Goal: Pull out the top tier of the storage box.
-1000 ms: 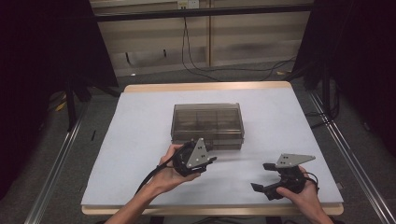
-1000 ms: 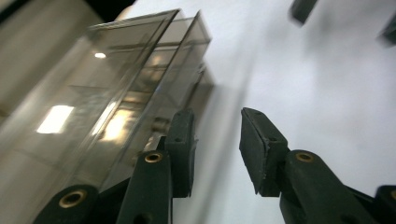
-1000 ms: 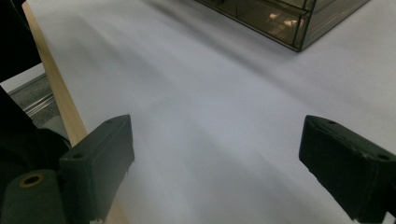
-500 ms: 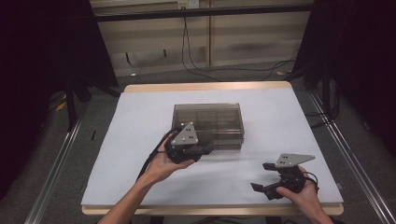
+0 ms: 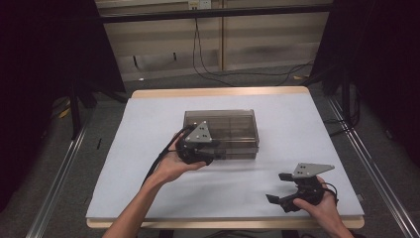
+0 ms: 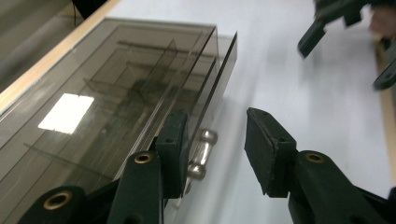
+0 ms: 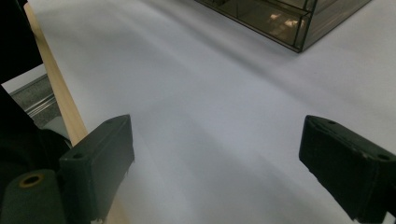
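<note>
Sitting near the middle of the white table cover (image 5: 148, 148), a smoked clear drawer box (image 5: 233, 124) is the landmark here; thin dividers show through its walls. On its near front face a small metal handle (image 6: 201, 154) sticks out, seen close in the left gripper view.

Left gripper (image 5: 205, 154) is pressed up to that front face, at the box's left end, held in the person's left hand (image 5: 173, 166). Its jaws stand apart, a moderate gap. In the left gripper view one jaw pad lies against the drawer front just beside the handle, the other pad on the handle's far side, clear of it. The handle sits between the two pads, not clamped. Whether the near pad touches the handle itself, cannot tell.

Right gripper (image 5: 282, 191) rests well away from the box, toward the near right corner of the cover, in the right hand (image 5: 322, 206). Jaws wide apart, holding nothing. The right gripper view looks across bare cover toward one corner of the box (image 7: 299, 28), with the wooden table edge (image 7: 56, 84) beside one jaw.
</note>
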The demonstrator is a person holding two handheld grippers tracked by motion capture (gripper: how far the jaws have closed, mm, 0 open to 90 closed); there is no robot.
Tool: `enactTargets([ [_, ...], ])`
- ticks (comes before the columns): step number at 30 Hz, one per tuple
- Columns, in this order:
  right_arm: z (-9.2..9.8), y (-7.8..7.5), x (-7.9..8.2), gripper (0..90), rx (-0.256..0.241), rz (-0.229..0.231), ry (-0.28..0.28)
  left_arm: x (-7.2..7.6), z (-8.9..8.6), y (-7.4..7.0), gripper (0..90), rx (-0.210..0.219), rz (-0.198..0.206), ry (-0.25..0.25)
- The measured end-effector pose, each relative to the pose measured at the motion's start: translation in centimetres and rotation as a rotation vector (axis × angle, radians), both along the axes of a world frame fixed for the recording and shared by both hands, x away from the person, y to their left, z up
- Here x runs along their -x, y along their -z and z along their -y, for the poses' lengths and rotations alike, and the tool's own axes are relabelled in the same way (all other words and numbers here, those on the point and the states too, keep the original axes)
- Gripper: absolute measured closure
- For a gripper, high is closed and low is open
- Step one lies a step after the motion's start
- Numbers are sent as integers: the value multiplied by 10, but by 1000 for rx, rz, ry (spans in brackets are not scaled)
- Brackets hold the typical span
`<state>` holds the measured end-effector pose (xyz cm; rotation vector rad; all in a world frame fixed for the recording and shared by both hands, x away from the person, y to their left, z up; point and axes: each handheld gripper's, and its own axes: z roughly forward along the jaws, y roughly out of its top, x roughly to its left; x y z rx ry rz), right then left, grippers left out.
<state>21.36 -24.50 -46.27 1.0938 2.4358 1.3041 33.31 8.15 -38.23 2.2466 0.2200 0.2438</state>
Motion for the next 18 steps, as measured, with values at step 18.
enactTargets([
  [18,0,0,0,101,0,1,0,-18,10,4,572,-141,-27,43],
])
